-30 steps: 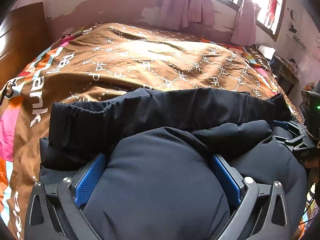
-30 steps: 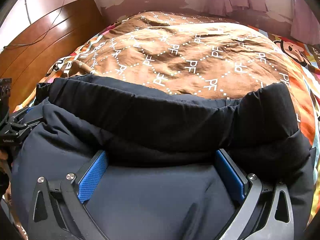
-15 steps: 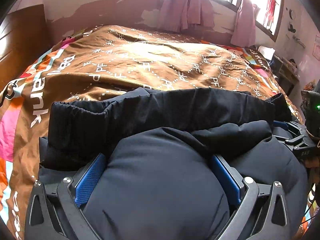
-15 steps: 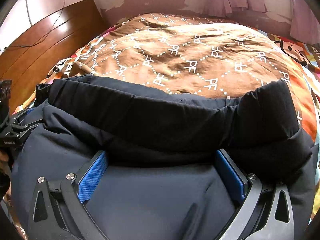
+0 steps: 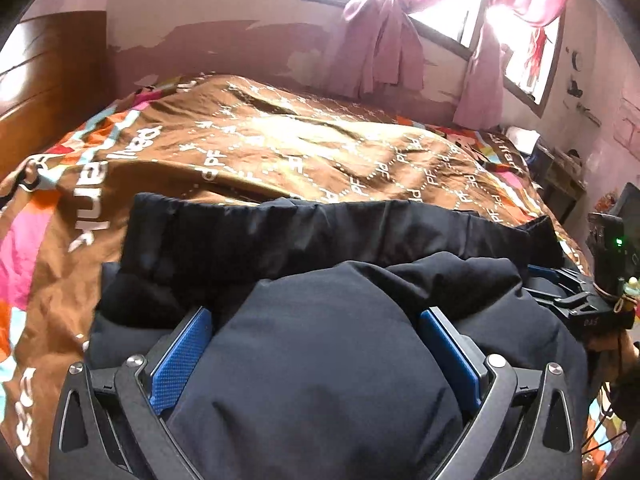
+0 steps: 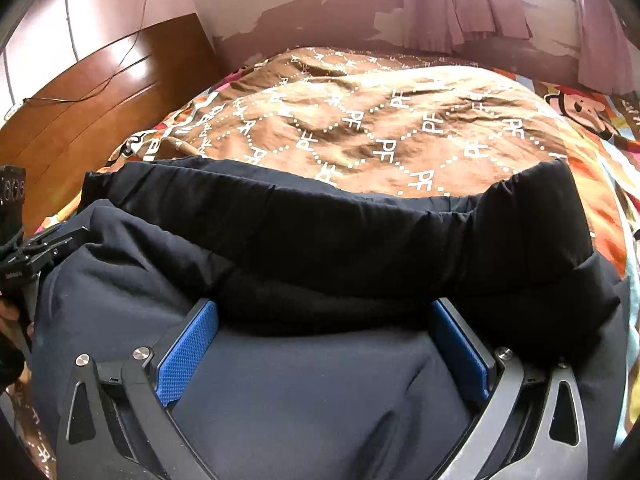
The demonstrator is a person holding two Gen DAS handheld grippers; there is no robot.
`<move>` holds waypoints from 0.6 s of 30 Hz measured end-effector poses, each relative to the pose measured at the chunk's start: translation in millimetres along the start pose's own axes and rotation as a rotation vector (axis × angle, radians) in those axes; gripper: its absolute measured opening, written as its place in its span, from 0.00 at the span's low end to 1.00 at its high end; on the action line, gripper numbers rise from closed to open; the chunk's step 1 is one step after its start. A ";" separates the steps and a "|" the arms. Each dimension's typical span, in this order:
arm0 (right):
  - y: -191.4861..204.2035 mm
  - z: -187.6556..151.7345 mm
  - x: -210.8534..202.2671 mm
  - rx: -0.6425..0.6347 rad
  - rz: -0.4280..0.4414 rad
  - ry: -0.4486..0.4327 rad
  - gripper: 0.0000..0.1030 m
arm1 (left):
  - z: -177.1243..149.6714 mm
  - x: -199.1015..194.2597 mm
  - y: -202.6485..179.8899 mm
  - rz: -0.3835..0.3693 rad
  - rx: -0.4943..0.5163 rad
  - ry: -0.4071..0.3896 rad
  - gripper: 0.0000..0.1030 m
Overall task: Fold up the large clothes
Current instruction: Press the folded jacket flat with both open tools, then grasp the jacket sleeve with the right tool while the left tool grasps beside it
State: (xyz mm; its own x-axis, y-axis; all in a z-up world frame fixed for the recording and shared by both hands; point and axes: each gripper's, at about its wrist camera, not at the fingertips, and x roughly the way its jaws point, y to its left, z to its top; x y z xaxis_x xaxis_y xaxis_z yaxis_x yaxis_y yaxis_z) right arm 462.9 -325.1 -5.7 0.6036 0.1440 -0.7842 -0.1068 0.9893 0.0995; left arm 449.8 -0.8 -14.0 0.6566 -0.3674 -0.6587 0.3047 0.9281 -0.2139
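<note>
A big dark navy padded jacket (image 5: 328, 360) lies folded on the bed, its black ribbed hem (image 5: 320, 232) across the far side. My left gripper (image 5: 316, 320) has its blue pads wide apart with a thick fold of the jacket bulging between them. My right gripper (image 6: 324, 316) likewise has its pads wide apart around the jacket (image 6: 312, 400), under the black hem (image 6: 360, 228). The right gripper also shows at the right edge of the left wrist view (image 5: 576, 304); the left gripper shows at the left edge of the right wrist view (image 6: 36, 248).
The bed carries a brown quilt with white PF letters (image 5: 300, 152) and colourful borders. A wooden headboard (image 6: 80, 92) stands on the left. Pink curtains (image 5: 380, 52) hang at bright windows. A small table (image 5: 560, 168) stands by the right wall.
Both views have tilted upward a little, so the jacket sits lower in frame and more wall and window show. The grip on the jacket looks unchanged.
</note>
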 end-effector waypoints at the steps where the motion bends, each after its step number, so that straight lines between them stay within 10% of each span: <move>1: 1.3 -0.1 -4.3 -0.006 -0.011 -0.004 0.99 | -1.5 -5.2 0.1 0.015 -0.002 -0.010 1.00; 11: -34.5 -14.7 -100.7 -0.049 -0.147 -0.171 0.99 | -12.2 -56.2 42.5 0.121 -0.020 -0.034 1.00; 18: -104.6 -26.2 -101.0 0.077 -0.163 -0.064 0.99 | -23.8 -50.2 87.9 0.061 -0.141 0.058 1.00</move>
State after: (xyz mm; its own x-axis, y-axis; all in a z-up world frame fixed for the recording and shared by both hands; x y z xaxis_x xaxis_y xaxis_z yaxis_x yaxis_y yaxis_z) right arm 392.4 -443.7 47.1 0.6571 -0.0199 -0.7535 0.0563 0.9982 0.0228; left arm 427.3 100.6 -16.9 0.6284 -0.3100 -0.7134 0.1629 0.9493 -0.2689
